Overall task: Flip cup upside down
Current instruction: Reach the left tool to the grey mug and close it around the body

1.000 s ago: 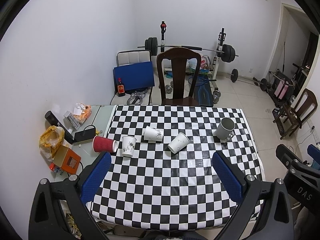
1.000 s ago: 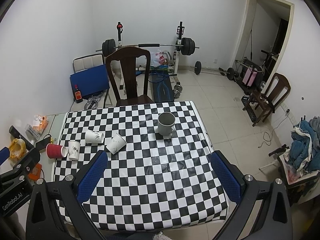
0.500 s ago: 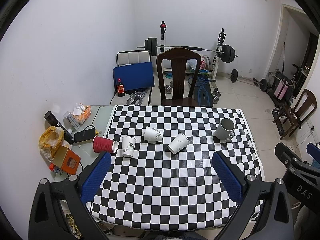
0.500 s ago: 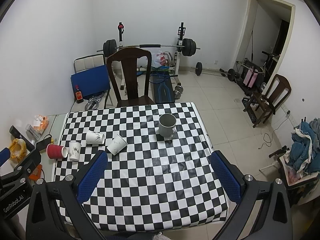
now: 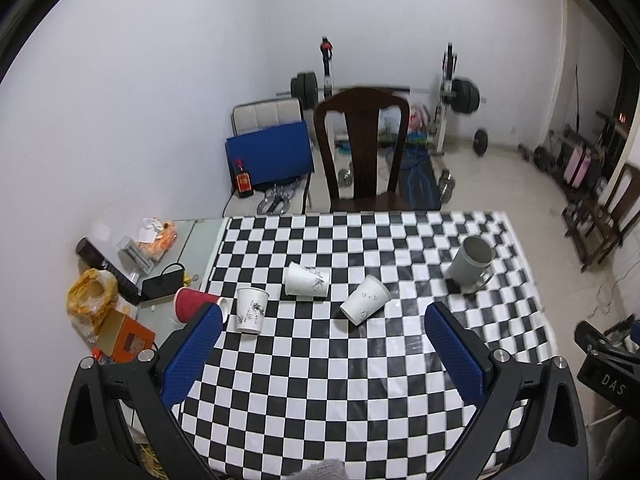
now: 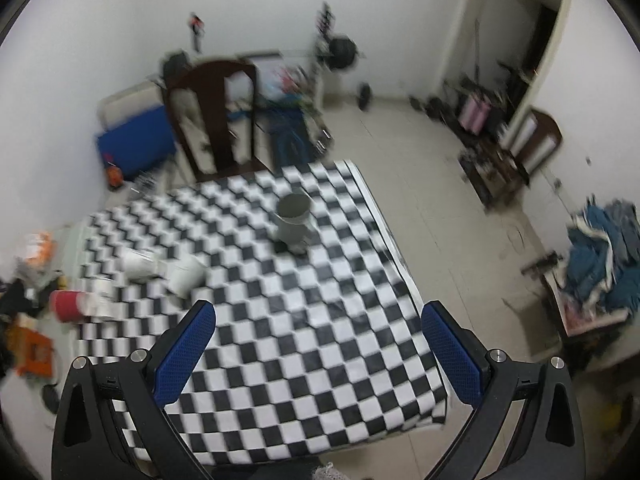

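**Both grippers held wide above the checkered table, nothing gripped**

While the left gripper [image 5: 324, 328] is held above the near edge of the black-and-white checkered tablecloth [image 5: 320, 380], its two blue-padded fingers [image 5: 192, 354] are spread wide and nothing is held between them. The right gripper [image 6: 318, 334] is likewise seen with its blue pads far apart and empty, above the table's near right corner; its view is blurred.

A grey ceramic mug [image 5: 470, 264] is seen standing upright, mouth up, near the right edge of the table, towards the far right corner; in the right wrist view the same mug [image 6: 294, 220] is placed ahead of the open fingers, well apart from them.

Four paper cups are grouped towards the left edge. A red ribbed paper cup [image 5: 192, 304] is laid on its side at the left edge, partly hidden by the left finger. Just beside it, a white paper cup with a dark printed sprig [image 5: 251, 310] is stood on the cloth, wider end up. A second white printed paper cup [image 5: 306, 282] is laid on its side further in, and a third white paper cup [image 5: 365, 300] is tipped over near the table's middle.

A dark wooden chair [image 5: 362, 152] is set at the far edge of the table.
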The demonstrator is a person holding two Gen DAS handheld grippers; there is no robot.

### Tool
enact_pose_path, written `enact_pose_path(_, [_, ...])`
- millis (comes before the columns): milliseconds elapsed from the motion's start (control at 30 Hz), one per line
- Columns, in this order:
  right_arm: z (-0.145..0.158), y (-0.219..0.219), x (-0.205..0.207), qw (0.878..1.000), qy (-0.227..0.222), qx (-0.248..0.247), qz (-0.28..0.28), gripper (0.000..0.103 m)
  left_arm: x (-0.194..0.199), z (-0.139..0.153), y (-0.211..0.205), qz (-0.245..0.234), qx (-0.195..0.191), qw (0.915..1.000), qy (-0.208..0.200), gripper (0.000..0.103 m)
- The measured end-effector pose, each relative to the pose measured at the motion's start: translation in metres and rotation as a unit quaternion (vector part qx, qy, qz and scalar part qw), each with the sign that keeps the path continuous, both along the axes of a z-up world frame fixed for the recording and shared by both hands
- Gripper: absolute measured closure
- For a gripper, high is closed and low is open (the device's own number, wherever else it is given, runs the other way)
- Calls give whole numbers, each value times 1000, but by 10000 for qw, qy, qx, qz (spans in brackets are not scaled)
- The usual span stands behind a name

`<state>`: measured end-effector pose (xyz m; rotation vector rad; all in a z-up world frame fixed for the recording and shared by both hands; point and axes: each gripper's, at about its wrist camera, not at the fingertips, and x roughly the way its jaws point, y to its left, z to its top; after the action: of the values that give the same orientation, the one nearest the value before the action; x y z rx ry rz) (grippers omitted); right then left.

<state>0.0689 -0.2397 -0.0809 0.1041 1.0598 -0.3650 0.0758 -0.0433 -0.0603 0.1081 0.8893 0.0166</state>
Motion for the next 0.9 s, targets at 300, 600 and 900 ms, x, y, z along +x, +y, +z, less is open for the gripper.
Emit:
enact_pose_path(300, [-170,-92,59,9907,1189,126,-651,0,80,-118,-81,-600,512,9957,486,0])
enact_pose_path(600, [-304,-155,111,9823,1581,611,-791,0,151,-242,-161,-1277,274,9870,932,0])
enact_pose_path(900, [-375,-200,133,9803,1561,775,-925,0,179,-296,-216,-2173,-84,9758,250,17])
